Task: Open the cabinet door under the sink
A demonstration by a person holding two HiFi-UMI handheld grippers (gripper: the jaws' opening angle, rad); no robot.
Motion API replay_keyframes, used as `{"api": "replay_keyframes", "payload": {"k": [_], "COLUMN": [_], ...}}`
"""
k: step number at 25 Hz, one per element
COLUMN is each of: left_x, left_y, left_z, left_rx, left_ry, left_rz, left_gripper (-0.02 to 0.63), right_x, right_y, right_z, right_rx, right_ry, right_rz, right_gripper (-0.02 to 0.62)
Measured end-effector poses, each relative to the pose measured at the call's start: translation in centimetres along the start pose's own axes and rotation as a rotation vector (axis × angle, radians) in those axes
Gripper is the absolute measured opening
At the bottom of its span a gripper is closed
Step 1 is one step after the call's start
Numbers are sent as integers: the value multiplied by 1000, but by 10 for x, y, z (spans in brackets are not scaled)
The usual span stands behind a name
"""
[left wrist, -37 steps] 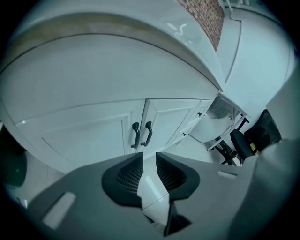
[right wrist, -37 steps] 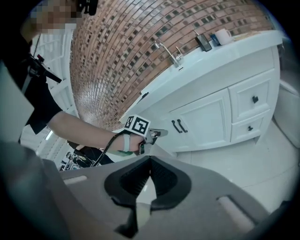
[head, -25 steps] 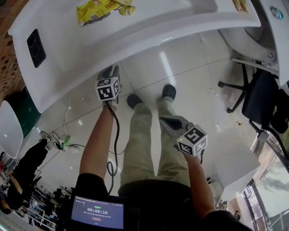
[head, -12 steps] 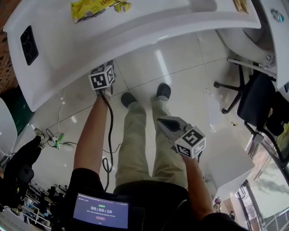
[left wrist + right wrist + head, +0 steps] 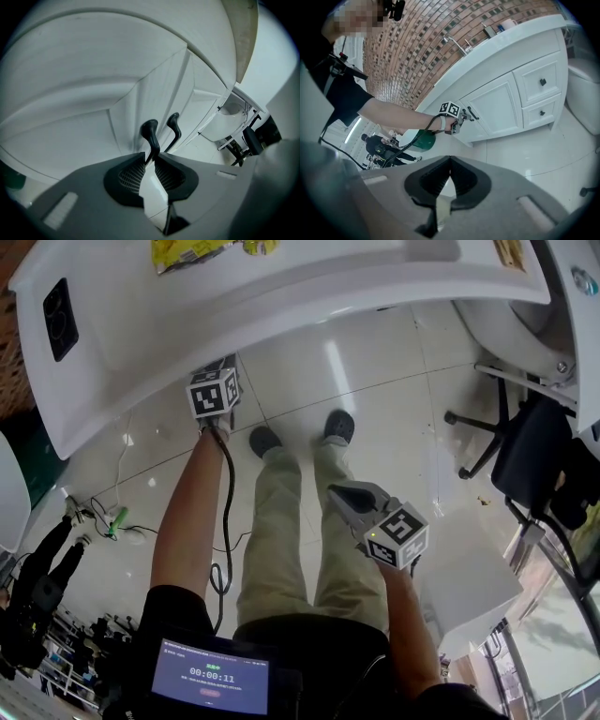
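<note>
The white counter (image 5: pixel 281 306) overhangs the cabinet door (image 5: pixel 89 140), which lies directly ahead of the left gripper (image 5: pixel 151 158). The right gripper (image 5: pixel 450 161) hangs well apart from the door, fingers pressed together on nothing, so I work with the left. Its fingers have just been closing and pinch the door handle (image 5: pixel 150 131). The handle's long axis runs up from the fingertips, across their closing line.
</note>
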State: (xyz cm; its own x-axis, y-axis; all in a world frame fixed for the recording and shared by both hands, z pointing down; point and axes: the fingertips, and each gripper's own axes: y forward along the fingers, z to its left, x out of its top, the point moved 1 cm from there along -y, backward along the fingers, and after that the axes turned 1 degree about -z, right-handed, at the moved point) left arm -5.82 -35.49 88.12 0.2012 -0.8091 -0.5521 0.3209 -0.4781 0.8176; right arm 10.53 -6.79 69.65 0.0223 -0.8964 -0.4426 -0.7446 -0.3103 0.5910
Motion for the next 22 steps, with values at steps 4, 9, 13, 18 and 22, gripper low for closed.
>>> {"api": "replay_keyframes", "payload": {"k": [4, 9, 13, 18, 22], "left_x": [-5, -14, -25, -44, -55], "left_y": [-2, -7, -14, -25, -31], "left_z": [-2, -6, -11, -15, -18], "left_rx": [1, 1, 8, 6, -1], "left_ry": [35, 76, 59, 45, 52], "left_rz": [8, 23, 20, 12, 16], "left_gripper": [75, 71, 71, 71, 71], "right_x": [2, -1, -5, -7, -9], "right_y": [1, 2, 2, 6, 8], "right_z": [1, 4, 5, 10, 13], "right_rx": [8, 15, 17, 26, 33], "right_ry": [-9, -18, -17, -25, -33], "right_rz": [-6, -5, 1, 7, 14], "right_gripper": [-8, -8, -8, -8, -8]}}
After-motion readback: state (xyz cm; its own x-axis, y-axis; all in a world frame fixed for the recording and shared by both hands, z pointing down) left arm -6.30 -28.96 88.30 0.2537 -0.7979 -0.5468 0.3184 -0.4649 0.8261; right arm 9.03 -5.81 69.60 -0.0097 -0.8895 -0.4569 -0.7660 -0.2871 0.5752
